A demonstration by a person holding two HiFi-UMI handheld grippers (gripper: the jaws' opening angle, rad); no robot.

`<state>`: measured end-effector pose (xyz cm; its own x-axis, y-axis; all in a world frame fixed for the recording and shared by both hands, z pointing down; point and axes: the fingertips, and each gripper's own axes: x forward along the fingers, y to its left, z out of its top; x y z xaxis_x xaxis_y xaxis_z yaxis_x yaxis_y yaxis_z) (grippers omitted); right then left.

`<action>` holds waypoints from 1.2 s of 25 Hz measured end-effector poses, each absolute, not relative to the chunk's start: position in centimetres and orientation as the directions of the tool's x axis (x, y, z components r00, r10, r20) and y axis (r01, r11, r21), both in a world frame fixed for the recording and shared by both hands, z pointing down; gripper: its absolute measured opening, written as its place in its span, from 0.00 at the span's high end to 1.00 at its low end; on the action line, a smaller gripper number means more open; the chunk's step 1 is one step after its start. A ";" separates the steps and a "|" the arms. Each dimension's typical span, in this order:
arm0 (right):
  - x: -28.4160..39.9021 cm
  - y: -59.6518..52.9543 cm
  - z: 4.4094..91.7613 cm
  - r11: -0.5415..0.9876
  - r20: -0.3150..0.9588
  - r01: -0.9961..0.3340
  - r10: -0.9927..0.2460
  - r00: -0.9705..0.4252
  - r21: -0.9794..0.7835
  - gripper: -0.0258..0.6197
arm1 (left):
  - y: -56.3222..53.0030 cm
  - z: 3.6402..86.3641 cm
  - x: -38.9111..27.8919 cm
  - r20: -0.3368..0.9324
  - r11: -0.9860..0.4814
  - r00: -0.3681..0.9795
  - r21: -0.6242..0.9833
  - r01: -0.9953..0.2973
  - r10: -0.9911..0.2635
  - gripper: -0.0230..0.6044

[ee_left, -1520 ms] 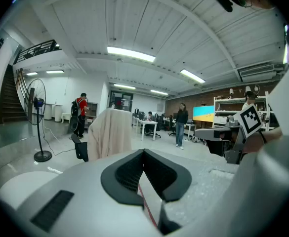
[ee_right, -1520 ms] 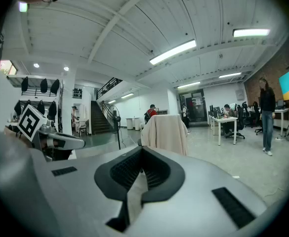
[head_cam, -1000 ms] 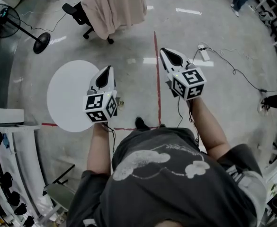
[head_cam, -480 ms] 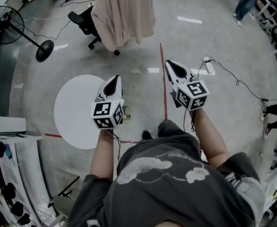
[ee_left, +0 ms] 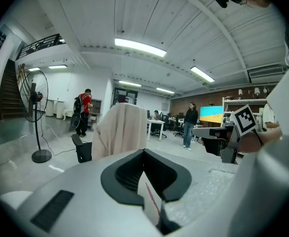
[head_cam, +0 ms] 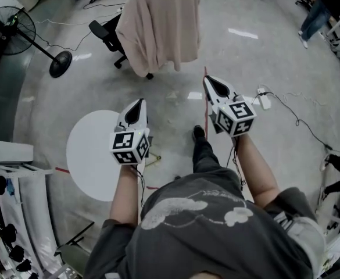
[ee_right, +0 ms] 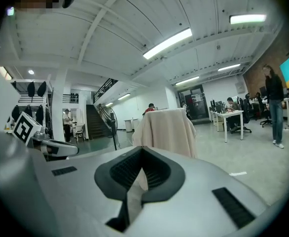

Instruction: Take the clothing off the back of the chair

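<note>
- Overhead, head view: beige clothing (head_cam: 164,28) is draped over the back of a black office chair (head_cam: 103,31) at the top of the frame, fully in place. Nothing of the task is done yet.
- Same view, tools: the left tool (head_cam: 138,104) and the right tool (head_cam: 211,83) are both held out in front of the person, pointing toward the chair and well apart from it. Neither touches the garment.
- Same view, clearances: bare floor (head_cam: 257,57) lies between the tools and the chair. A white disc (head_cam: 91,156) lies on the floor at left, a standing fan (head_cam: 59,63) stands left of the chair, and a power strip (head_cam: 264,99) with its cable trails at right. The straight line to the chair looks unobstructed.
- Left gripper view: the left tool (ee_left: 145,154) has its jaws together at the tip, with nothing between them. The clothing (ee_left: 122,130) hangs ahead, slightly left of the jaw line, with the chair's armrest (ee_left: 82,149) showing beside it.
- Right gripper view: the right tool (ee_right: 142,152) has its jaws closed and is empty. The clothing (ee_right: 166,130) sits ahead, just right of centre, with a desk (ee_right: 230,115) further off to the right.
- Remaining, as judged: close the gap, open a tool, grip the fabric near the chair's top edge, and lift it clear.
</note>
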<state>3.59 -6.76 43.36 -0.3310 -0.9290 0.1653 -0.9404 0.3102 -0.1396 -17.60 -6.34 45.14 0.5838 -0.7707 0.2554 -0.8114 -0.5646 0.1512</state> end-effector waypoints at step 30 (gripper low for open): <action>13.8 -36.6 41.3 0.503 0.175 -0.851 -0.834 -0.524 -0.149 0.82 | -30.8 40.1 -7.4 0.215 -0.338 0.343 0.064 -0.939 -0.914 0.97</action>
<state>13.82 -36.64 41.27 -0.5237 -0.8338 0.1746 -0.8511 0.5035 -0.1488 -7.41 -30.77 40.10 0.3434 -0.9142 0.2152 -0.9391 -0.3378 0.0637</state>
